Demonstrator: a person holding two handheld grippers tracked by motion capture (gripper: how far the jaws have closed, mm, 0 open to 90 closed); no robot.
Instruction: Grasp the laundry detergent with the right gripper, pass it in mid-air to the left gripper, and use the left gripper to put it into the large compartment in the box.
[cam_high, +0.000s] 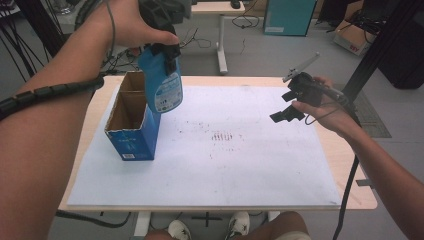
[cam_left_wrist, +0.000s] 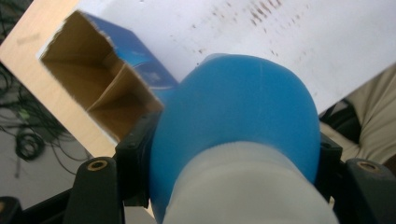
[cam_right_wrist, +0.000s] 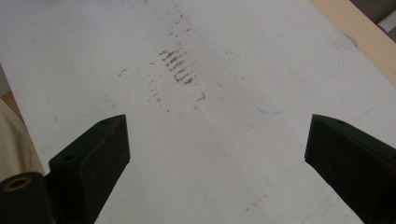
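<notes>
The blue bottle (cam_high: 162, 85) hangs in the air at about 10 o'clock of the table (cam_high: 350, 165), clenched near its neck by the left gripper (cam_high: 167, 50), with its base just above the right-hand rim of the open cardboard box (cam_high: 131, 120). In the left gripper view the black jaws press on both sides of the bottle (cam_left_wrist: 233, 121), whose pale lower band fills the bottom of the view, and the box (cam_left_wrist: 100, 88) sits below at 10 o'clock with a cardboard divider splitting its inside in two.

The box stands on the left part of the white sheet (cam_high: 225, 165), near the sheet's far-left corner and close to the table's left edge. From the box toward 3 o'clock the sheet lies bare apart from a patch of dark smudges (cam_high: 222, 136) near its middle. Strips of bare wood show past the sheet at the far and right edges.

The right gripper (cam_high: 290, 107) is held above the sheet's right side at about 2 o'clock, well apart from the bottle. Its jaws stand wide open, grasping and touching nothing, with the smudges (cam_right_wrist: 180, 67) and a faint pen outline (cam_right_wrist: 299, 88) on the sheet (cam_right_wrist: 224, 154) beyond them.

The bottle carries a pale label (cam_high: 169, 95) and the box a small white label (cam_high: 129, 155); the writing on both is too small to read
</notes>
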